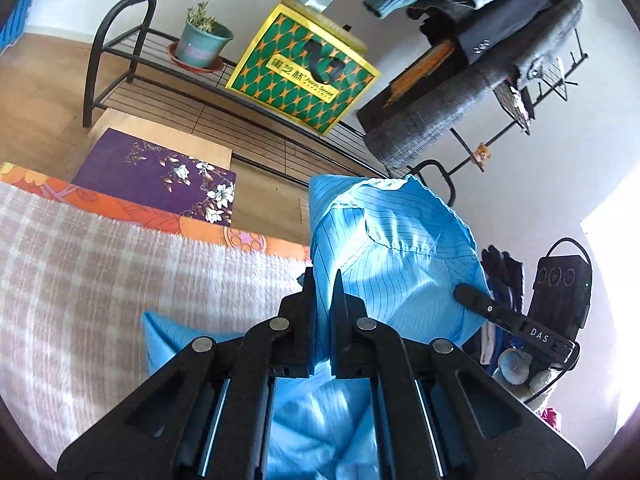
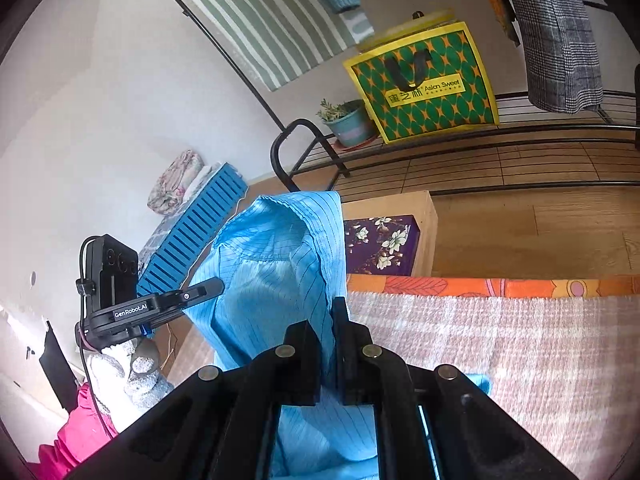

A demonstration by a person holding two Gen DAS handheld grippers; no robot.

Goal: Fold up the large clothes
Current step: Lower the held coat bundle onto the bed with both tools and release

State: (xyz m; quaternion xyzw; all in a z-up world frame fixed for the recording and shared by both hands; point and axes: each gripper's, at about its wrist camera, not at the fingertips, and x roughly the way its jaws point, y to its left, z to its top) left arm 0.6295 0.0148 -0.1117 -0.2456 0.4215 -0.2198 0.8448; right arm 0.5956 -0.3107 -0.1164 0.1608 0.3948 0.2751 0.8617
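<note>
A light blue pinstriped garment (image 1: 392, 248) hangs lifted above the pink-and-white checked blanket (image 1: 120, 264). My left gripper (image 1: 324, 280) is shut on a fold of this cloth, which bulges up and to the right of its fingers. In the right wrist view the same blue garment (image 2: 272, 264) rises in front of my right gripper (image 2: 330, 312), which is shut on its edge. Each view shows the other gripper pinching the far side of the cloth: the right gripper (image 1: 464, 292) in the left wrist view and the left gripper (image 2: 216, 286) in the right wrist view. More blue fabric drapes down beneath both grippers.
The blanket (image 2: 500, 352) covers a bed with an orange patterned sheet edge (image 2: 480, 286). Beyond it are a purple floral box (image 1: 160, 172), a black metal rack (image 1: 120, 40) with a potted plant (image 1: 202, 40) and a green-and-yellow bag (image 1: 304, 72), and hanging clothes (image 1: 480, 8).
</note>
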